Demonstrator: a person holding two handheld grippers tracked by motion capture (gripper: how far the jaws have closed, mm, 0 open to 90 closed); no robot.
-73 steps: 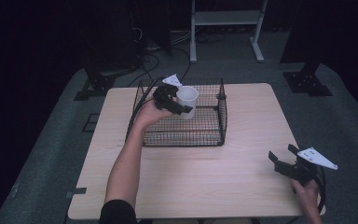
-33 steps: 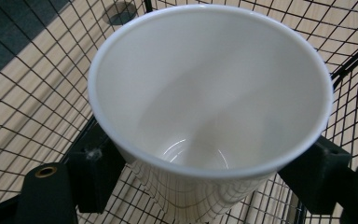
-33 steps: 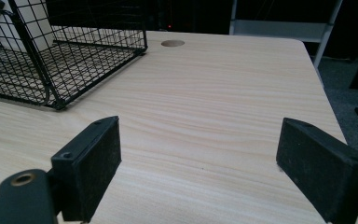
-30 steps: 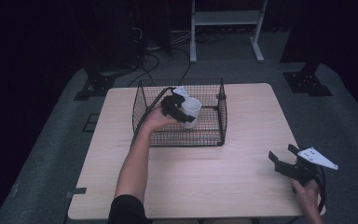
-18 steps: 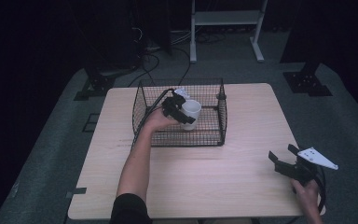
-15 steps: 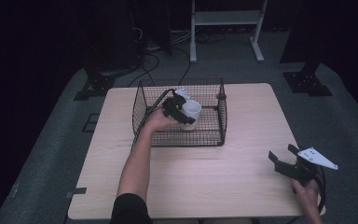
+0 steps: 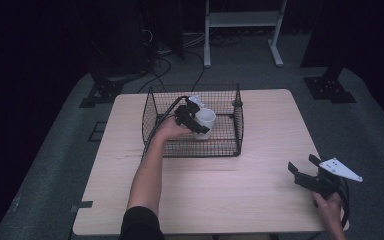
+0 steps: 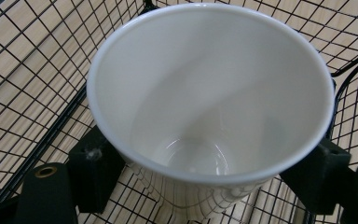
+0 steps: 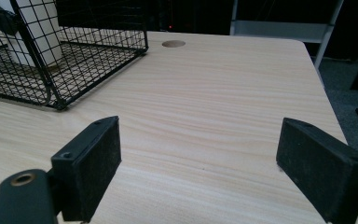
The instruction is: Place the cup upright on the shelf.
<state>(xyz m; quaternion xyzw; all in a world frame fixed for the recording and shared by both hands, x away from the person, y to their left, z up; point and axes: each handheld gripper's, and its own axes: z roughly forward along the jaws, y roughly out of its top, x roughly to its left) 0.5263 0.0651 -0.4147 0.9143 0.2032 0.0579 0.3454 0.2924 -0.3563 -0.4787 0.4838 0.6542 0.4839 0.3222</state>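
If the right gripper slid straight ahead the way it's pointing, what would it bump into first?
Probably nothing on the table. The right gripper, jaws open, points across bare table toward the far edge. The wire basket sits off to its left, seemingly outside that line, though depth is hard to judge.

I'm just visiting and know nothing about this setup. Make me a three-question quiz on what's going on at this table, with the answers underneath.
1. True or false: the white cup is clamped between the jaws of the left gripper.
2. Where is the cup?
A. inside the black wire basket
B. on the bare wooden table
C. on the floor
3. Fill the gap: the right gripper, near the table's right front corner, has its jaws ____ with nothing between them.

Key
1. True: the left gripper view shows a black jaw against each side of the cup.
2. A
3. open
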